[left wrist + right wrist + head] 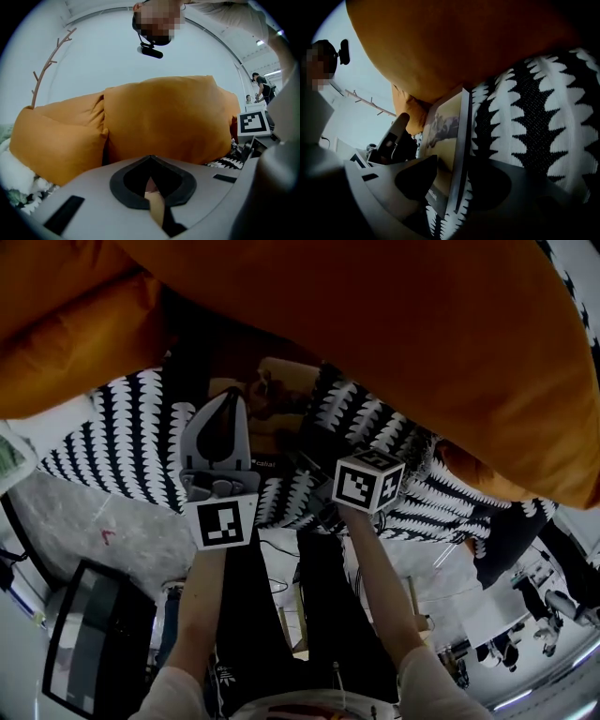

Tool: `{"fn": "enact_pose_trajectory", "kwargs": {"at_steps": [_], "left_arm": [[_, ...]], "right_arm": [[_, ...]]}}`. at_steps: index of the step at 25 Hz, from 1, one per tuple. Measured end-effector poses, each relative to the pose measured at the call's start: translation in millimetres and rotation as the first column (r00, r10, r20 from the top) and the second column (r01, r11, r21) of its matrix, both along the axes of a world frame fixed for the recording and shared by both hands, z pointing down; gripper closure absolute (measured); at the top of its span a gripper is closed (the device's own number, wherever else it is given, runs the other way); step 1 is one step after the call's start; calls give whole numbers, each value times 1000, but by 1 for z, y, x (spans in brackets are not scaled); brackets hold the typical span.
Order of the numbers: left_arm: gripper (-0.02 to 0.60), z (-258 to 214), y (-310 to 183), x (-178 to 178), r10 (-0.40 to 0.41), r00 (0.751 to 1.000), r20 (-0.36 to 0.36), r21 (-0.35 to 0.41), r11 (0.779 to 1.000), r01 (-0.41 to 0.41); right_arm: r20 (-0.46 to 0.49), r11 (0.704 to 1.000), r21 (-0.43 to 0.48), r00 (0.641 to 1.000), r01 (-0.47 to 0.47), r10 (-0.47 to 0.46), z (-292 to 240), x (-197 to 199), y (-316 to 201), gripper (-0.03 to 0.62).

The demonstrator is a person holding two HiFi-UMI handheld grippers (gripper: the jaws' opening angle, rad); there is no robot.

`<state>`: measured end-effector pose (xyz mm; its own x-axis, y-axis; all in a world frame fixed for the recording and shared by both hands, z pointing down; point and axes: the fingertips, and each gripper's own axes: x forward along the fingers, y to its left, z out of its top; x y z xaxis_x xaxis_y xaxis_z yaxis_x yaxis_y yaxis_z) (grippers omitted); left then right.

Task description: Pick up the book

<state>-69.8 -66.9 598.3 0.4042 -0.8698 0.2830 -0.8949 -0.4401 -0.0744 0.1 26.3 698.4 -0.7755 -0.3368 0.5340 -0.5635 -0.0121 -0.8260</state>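
My left gripper (151, 157) faces the orange cushions (159, 117)

I see its jaws closed together, with a dark hole between them. Two big orange cushions sit side by side right behind it. At the right there is a black-and-white marker cube (253, 123), and under it a bit of spiky patterned cloth (224, 162).

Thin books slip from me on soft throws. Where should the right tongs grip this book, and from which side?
I'd take its near edge, coming from the front, about level with the cover. The book lies flat on the zigzag throw, so only that thin edge offers a pinch: one jaw above, one slid beneath. The right tongs stand open astride it.
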Motion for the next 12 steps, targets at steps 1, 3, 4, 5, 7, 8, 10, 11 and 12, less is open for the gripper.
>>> {"fn": "enact_pose_trajectory", "kwargs": {"at_steps": [1, 3, 4, 5, 7, 8, 10, 11, 12], "left_arm": [[574, 2, 0, -1, 1, 1000, -1, -2, 1000, -1], [574, 8, -1, -2, 1, 1000, -1, -16, 1000, -1], [574, 12, -1, -2, -1, 1000, -3, -28, 1000, 1], [574, 15, -2, -4, -8, 1000, -10, -39, 999, 8], [574, 18, -5, -10, -32, 999, -31, -51, 998, 30], [574, 18, -5, -12, -42, 998, -38, -53, 998, 40], [574, 18, -5, -13, -44, 998, -39, -50, 998, 42], [574, 18, -4, -13, -38, 999, -37, -45, 998, 37], [574, 17, -4, -13, -35, 999, -37, -43, 999, 33]], "right_arm": [[14, 1000, -2, 1000, 0, 0, -1, -2, 0, 402], [51, 1000, 6, 999, 7, -7, -6, -5, -2, 402], [72, 1000, 12, 997, 11, -12, -10, -8, -5, 402], [91, 1000, 16, 996, 13, -15, -12, -11, -8, 401], [113, 1000, 14, 994, 15, -16, -11, -15, -14, 399], [125, 1000, 7, 992, 14, -15, -9, -17, -16, 399], [162, 1000, -10, 987, 17, -15, -6, -19, -17, 399], [184, 1000, -18, 983, 21, -17, -5, -20, -18, 399], [206, 999, -25, 978, 26, -21, -5, -20, -19, 401]]}}
